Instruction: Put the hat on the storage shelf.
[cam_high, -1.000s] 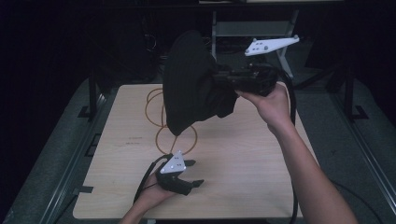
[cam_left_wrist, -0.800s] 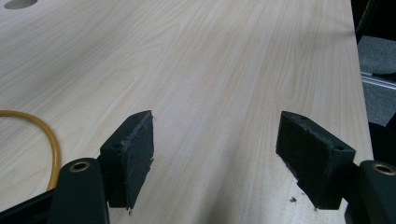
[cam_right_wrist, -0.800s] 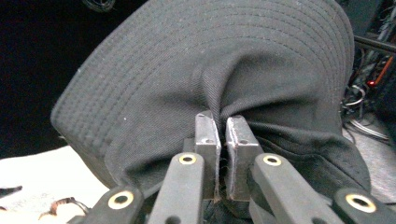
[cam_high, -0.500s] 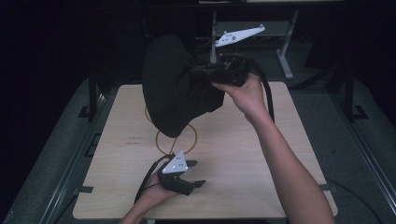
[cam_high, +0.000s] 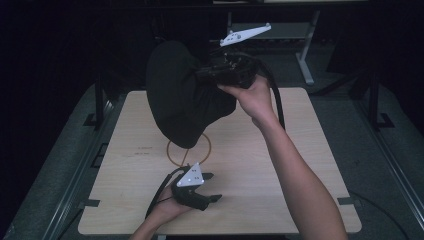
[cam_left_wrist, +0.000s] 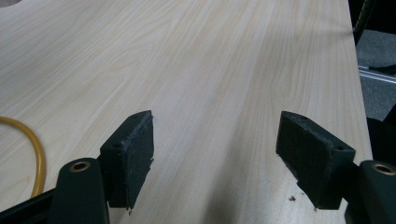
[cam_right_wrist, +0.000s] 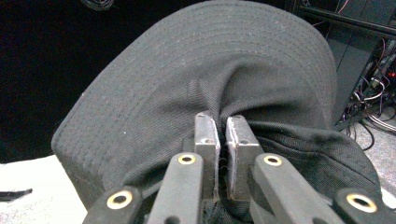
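The pale wooden worktop (cam_high: 300, 165) carried an orange ring (cam_high: 172, 155) drawn or laid near its middle; faint small markings sat left of that ring, too small to read. Above the far half of the worktop hung a black cap (cam_high: 180, 100), lifted clear of the surface, its stitched brim turned toward the left in the high view. The right gripper (cam_high: 220, 75) was pressed together on a fold of the cap's fabric, and in the right gripper view (cam_right_wrist: 219, 140) the cloth bunched up between the two pads where the brim met the crown. No brand or lettering showed on the cap. Near the front edge of the worktop, the left gripper (cam_high: 212, 187) rested low, its jaws spread wide with bare wood between them, pinching nothing (cam_left_wrist: 215, 158).
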